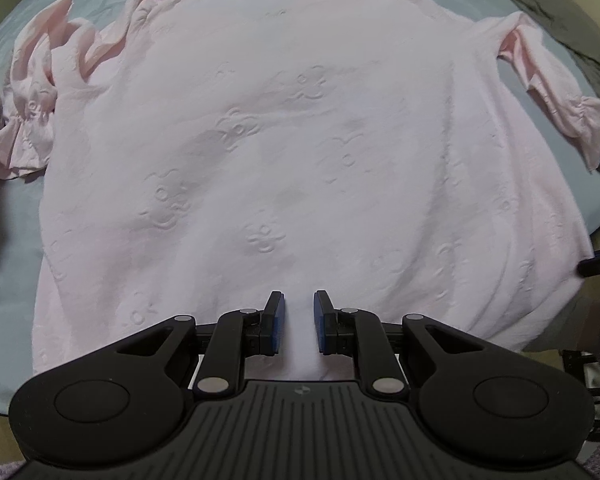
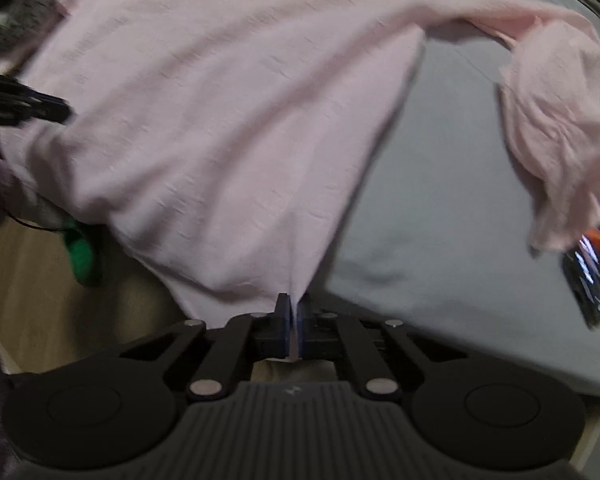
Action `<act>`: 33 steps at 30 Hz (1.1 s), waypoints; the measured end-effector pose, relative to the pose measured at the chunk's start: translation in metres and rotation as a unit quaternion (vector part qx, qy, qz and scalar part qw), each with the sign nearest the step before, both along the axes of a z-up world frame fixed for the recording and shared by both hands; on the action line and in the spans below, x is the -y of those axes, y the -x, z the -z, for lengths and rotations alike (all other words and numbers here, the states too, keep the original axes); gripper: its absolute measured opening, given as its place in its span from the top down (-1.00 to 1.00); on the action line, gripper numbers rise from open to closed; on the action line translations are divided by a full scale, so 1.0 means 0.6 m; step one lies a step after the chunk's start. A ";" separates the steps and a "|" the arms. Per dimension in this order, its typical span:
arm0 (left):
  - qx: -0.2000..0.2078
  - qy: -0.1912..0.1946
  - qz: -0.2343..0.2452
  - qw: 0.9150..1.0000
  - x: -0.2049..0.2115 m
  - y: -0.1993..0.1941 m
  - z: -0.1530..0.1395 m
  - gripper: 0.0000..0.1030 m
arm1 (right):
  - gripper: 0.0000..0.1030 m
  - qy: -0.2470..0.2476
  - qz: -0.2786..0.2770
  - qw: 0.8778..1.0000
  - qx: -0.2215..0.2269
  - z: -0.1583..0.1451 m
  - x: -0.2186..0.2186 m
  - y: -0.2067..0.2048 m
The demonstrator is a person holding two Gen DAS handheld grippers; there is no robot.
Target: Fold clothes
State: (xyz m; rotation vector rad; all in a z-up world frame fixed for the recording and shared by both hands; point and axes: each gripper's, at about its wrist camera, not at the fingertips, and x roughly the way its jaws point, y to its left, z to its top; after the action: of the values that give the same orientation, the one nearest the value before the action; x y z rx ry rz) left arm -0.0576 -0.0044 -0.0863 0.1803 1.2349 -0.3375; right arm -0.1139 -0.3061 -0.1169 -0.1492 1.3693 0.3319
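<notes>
The pink top (image 1: pixel 300 140) lies spread flat on the bed (image 1: pixel 16 216). The right gripper (image 2: pixel 294 320) pinches its hem corner at 6 o'clock; the left gripper (image 1: pixel 299 320) hangs part open over the hem, holding nothing. This looks like the grasping step, so the left one likely needs its own hold on the hem.

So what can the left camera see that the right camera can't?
Only the left wrist view shows the pink top's ruffled left sleeve, its embossed flowers, and the open left gripper over the hem. Only the right wrist view shows the right gripper shut on the hem corner, a green thing on the floor, and a lit phone. Both show the pink top on the grey-blue sheet.
</notes>
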 end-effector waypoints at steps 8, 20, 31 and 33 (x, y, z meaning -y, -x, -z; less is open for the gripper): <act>0.004 -0.021 -0.014 1.000 -0.014 -0.004 0.005 0.74 | 0.97 0.037 0.011 0.998 -0.042 0.043 0.016 0.008; 0.018 -0.003 -0.016 1.000 -0.014 -0.004 -0.025 0.74 | 0.87 0.013 0.005 1.000 0.015 -0.013 0.000 -0.020; 0.028 0.015 0.025 0.999 0.011 -0.038 -0.089 0.55 | 0.59 0.043 -0.021 0.998 0.045 -0.055 0.000 -0.089; 0.023 0.016 0.027 0.999 0.016 -0.050 -0.089 0.51 | 0.11 0.048 -0.019 0.997 0.058 -0.067 0.006 -0.099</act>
State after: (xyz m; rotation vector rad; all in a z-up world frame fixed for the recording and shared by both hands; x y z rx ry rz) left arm -0.0277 -0.0140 -0.0326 0.1928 1.1810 -0.3967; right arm -0.0544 -0.3095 -0.0765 -0.2713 1.2687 0.2853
